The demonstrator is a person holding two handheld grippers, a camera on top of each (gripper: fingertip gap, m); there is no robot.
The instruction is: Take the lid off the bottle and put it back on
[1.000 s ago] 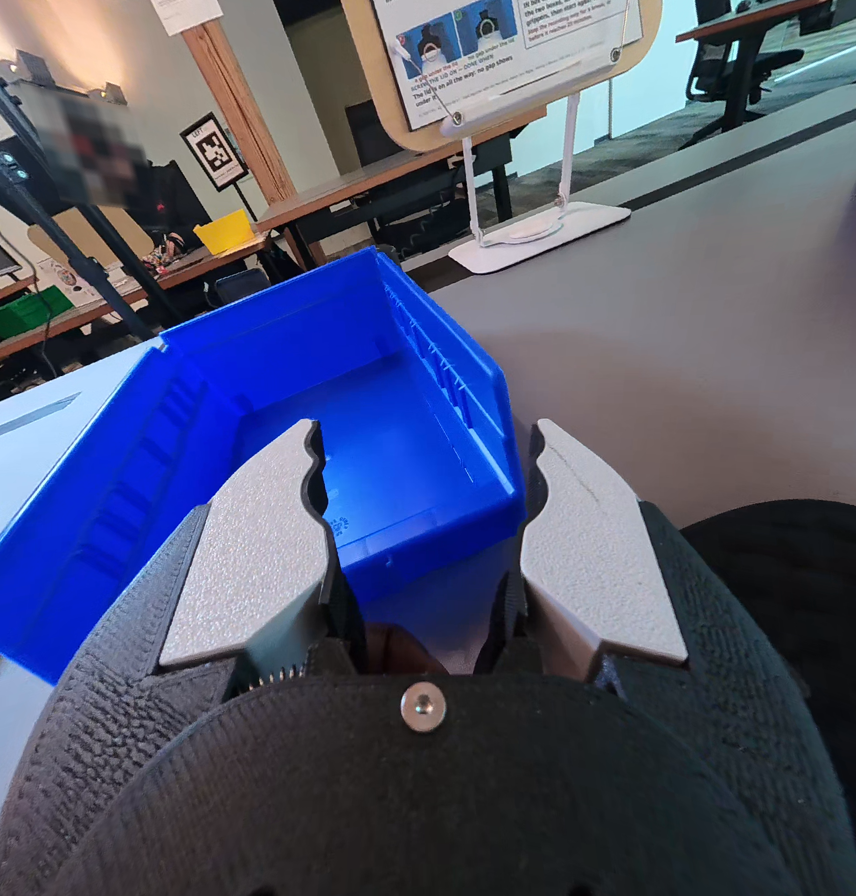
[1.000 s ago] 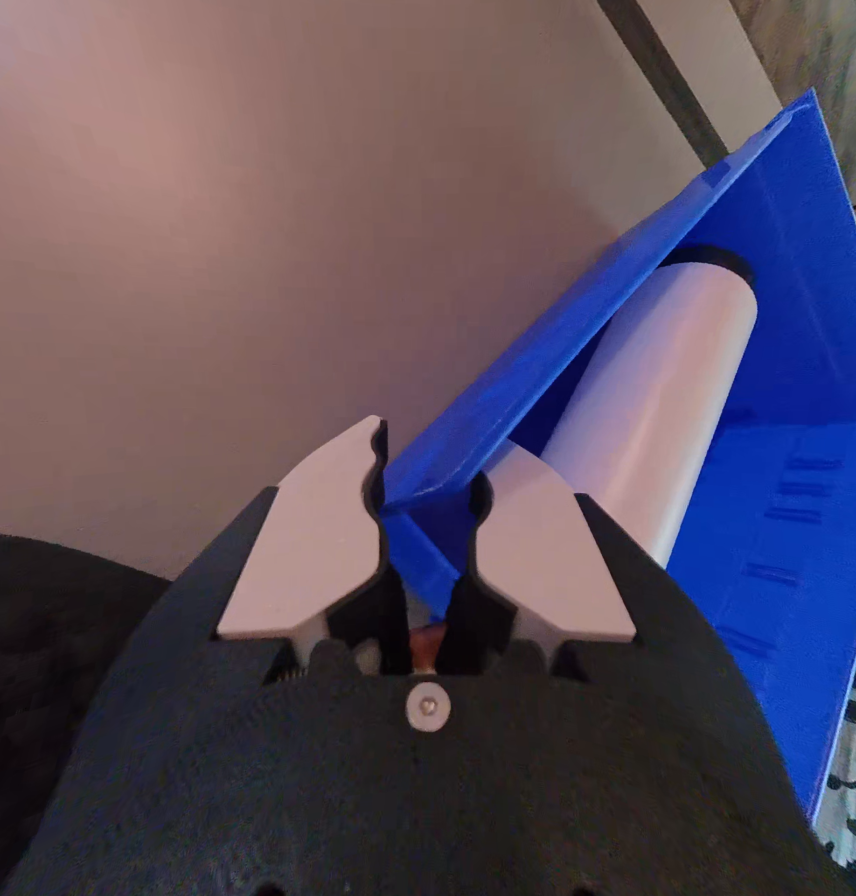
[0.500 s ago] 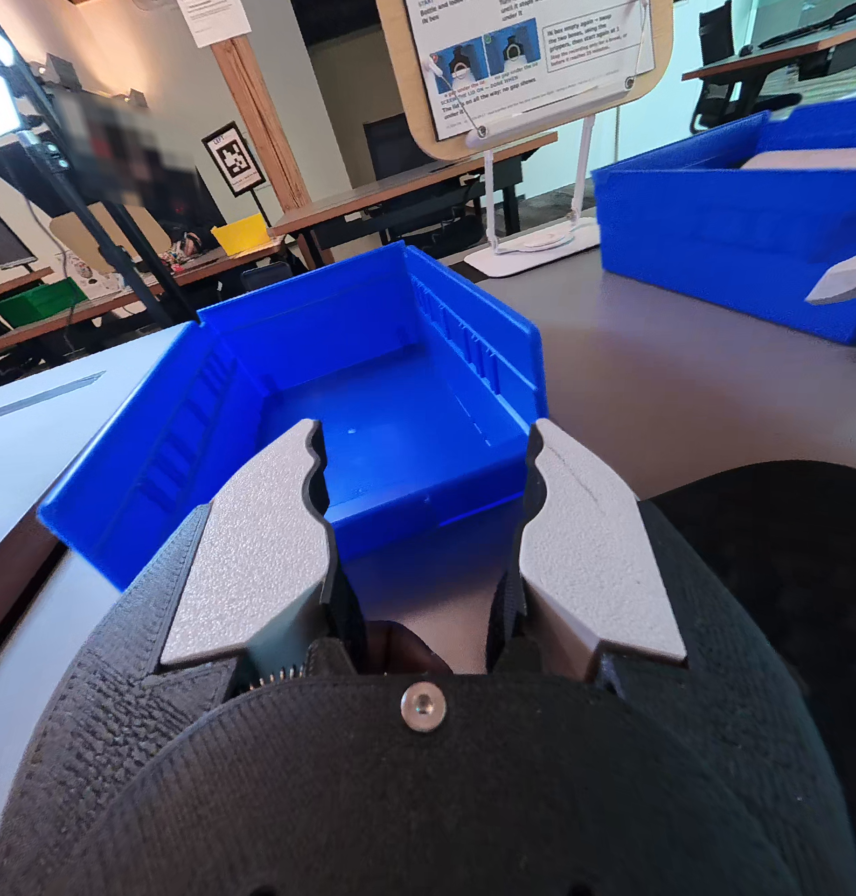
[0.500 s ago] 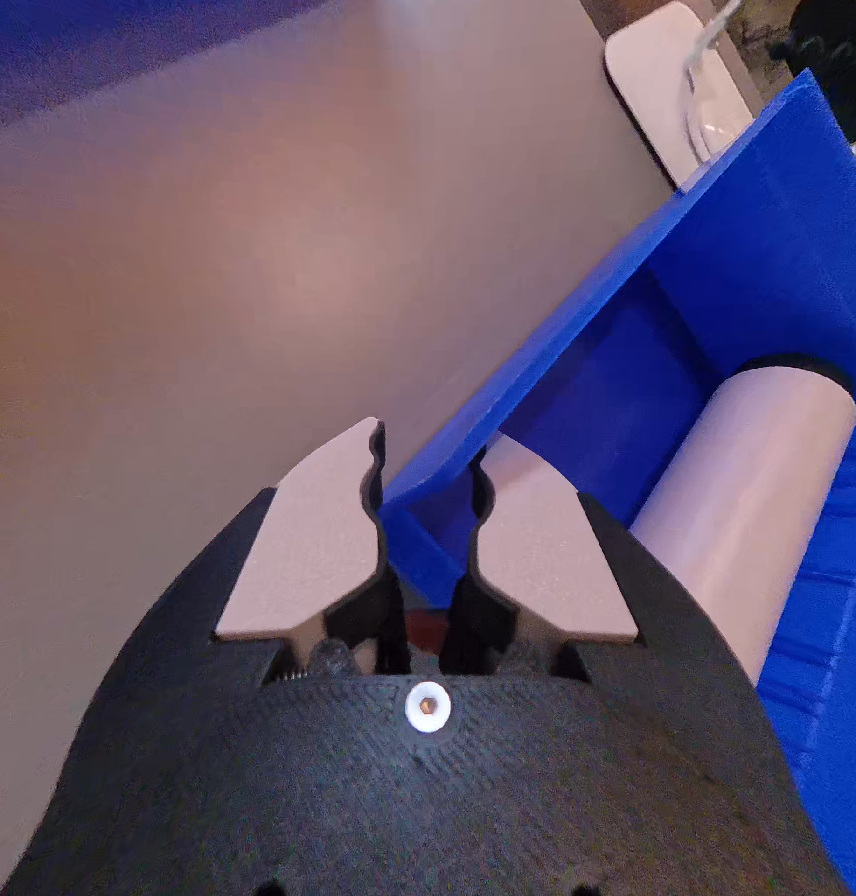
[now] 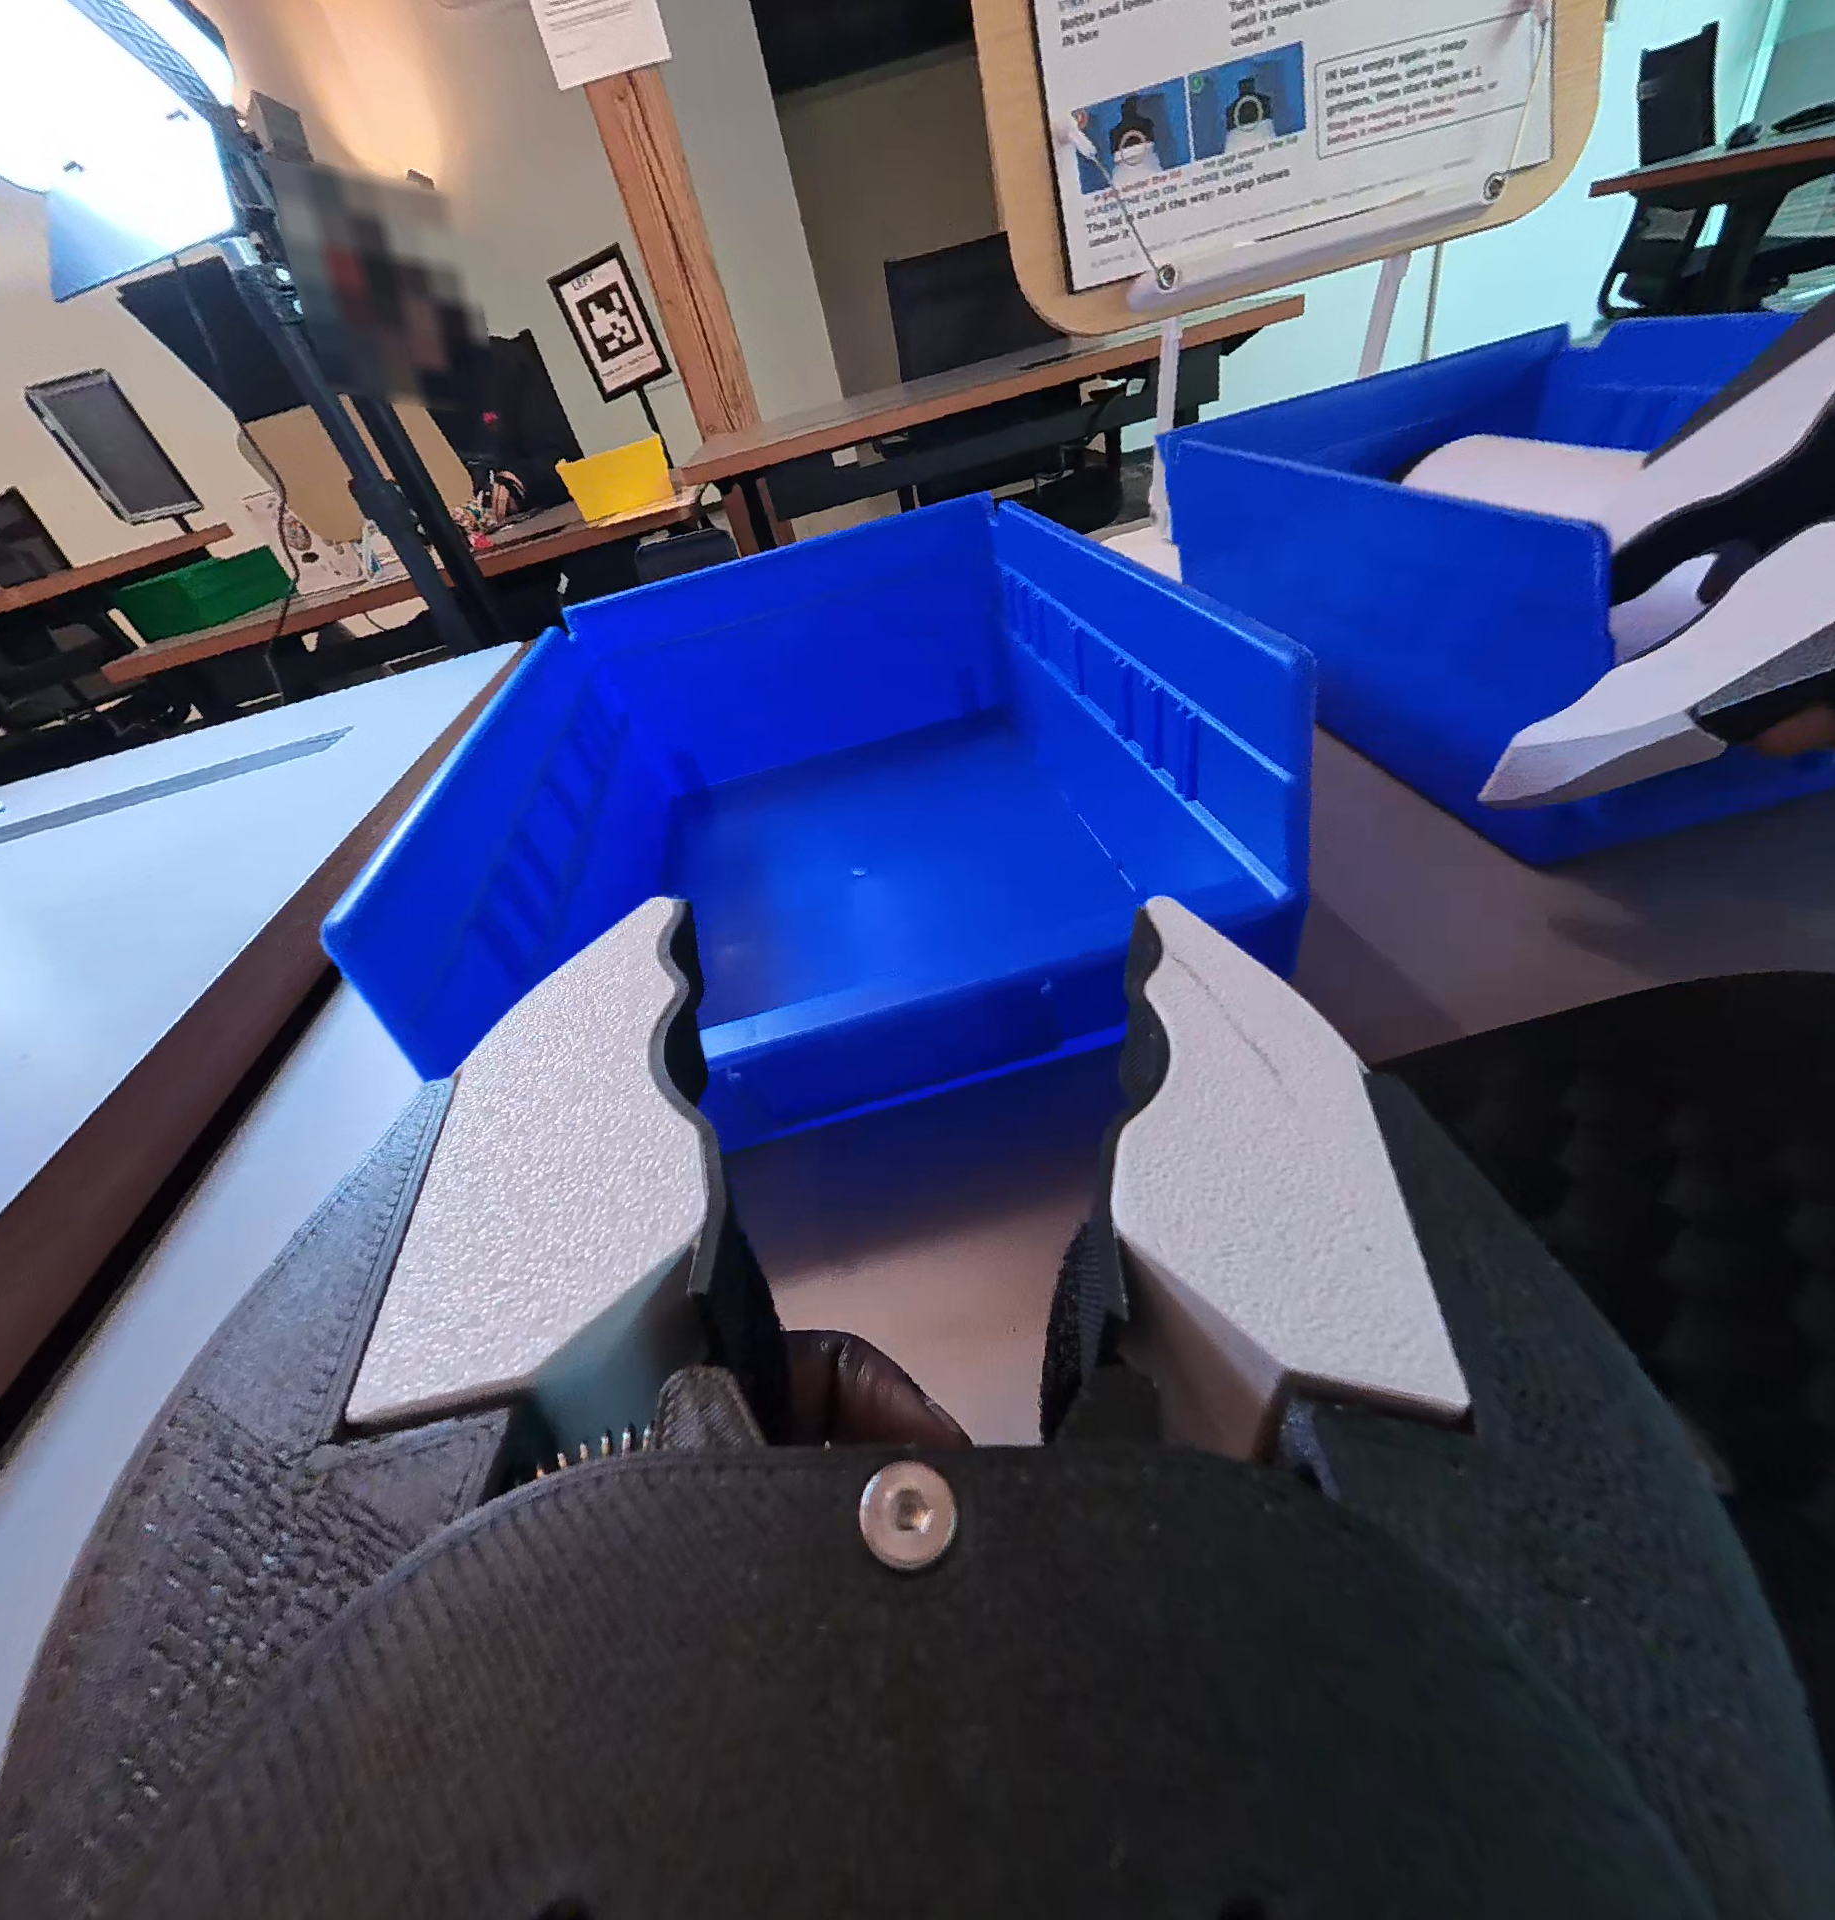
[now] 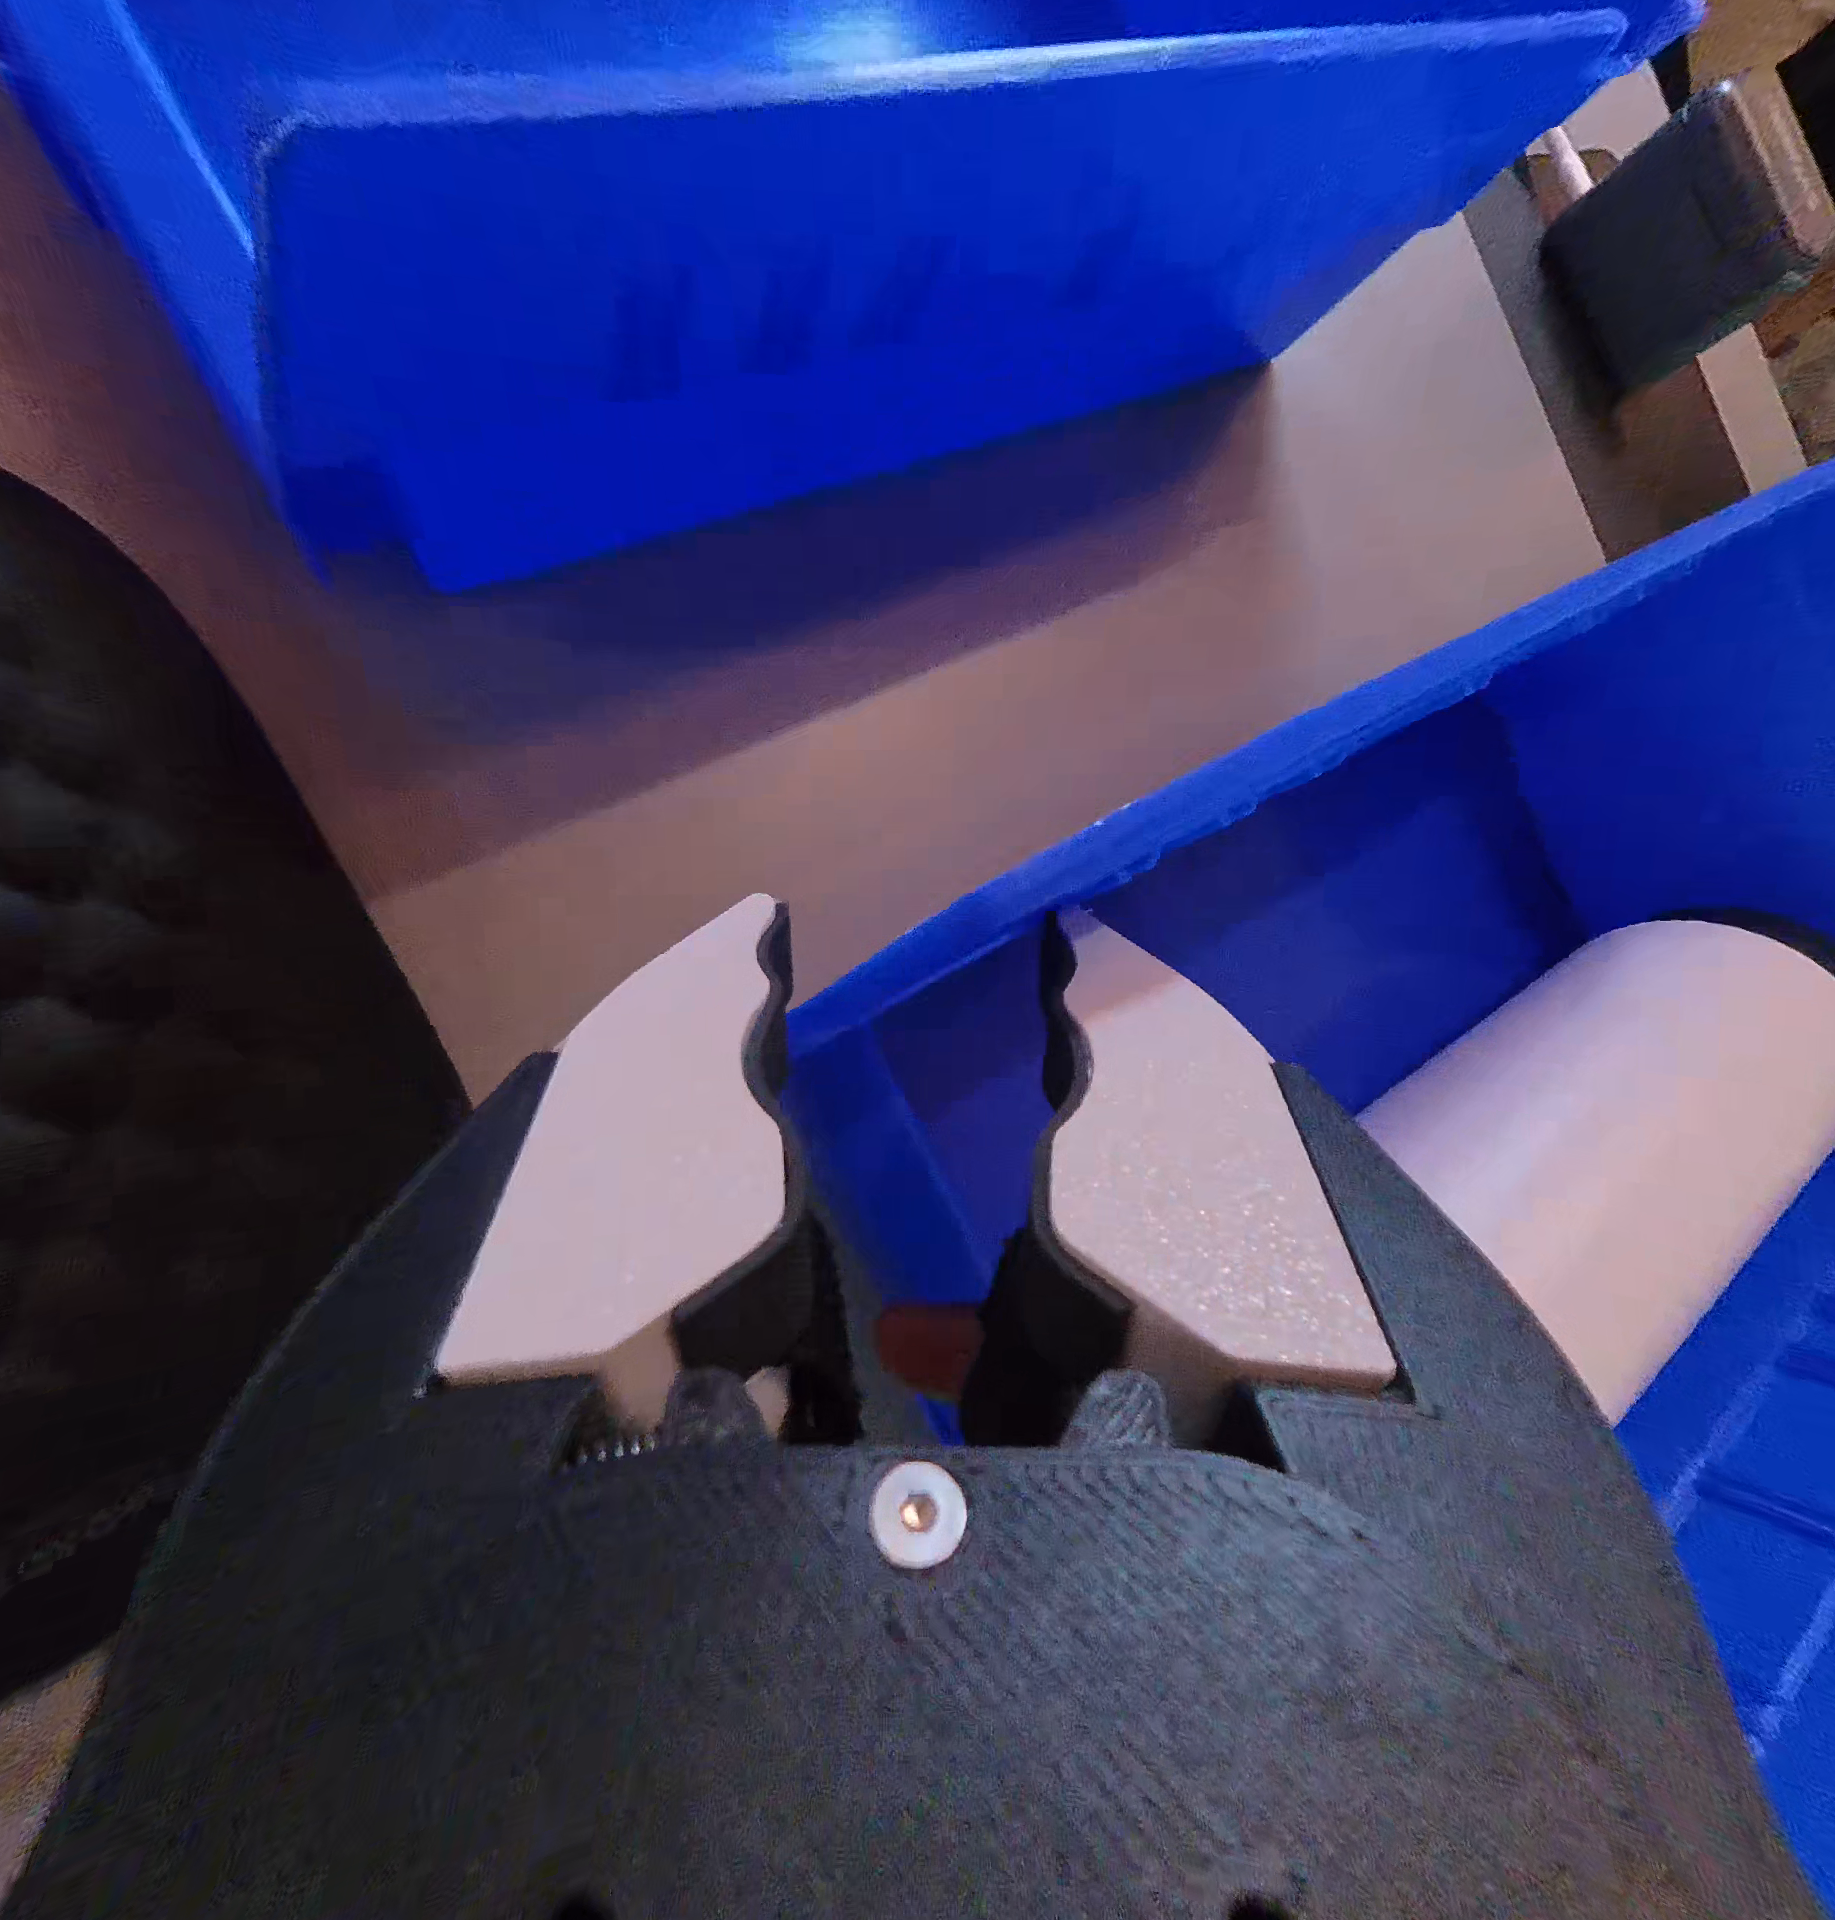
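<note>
A white bottle point(image 6: 1578, 1143) lies on its side in a blue bin point(image 6: 1412, 790); a black lid point(image 6: 1827, 951) shows as a dark ring at its far end. My right gripper point(image 6: 913, 925) hangs over that bin's near corner, with the bin wall between its parted fingers and nothing held. The bottle lies just right of its right finger point(image 6: 1183, 1195). My left gripper point(image 5: 908, 925) is open and empty, low over the table in front of an empty blue bin point(image 5: 892, 831). The left wrist view shows the bottle point(image 5: 1495, 478), its bin point(image 5: 1412, 603) and the right gripper point(image 5: 1661, 613) at far right.
A black textured mat point(image 5: 1671, 1195) lies on the grey table point(image 5: 1464, 935) to the right of my left gripper; it also shows in the right wrist view point(image 6: 113, 935). A sign on a stand point(image 5: 1308, 135) is behind the bins. The table's left edge point(image 5: 217, 1039) is close.
The left view has tilted up and pulled back, bringing the second bin and right gripper into sight. The right gripper has swung toward the empty bin and its fingers have parted a little.
</note>
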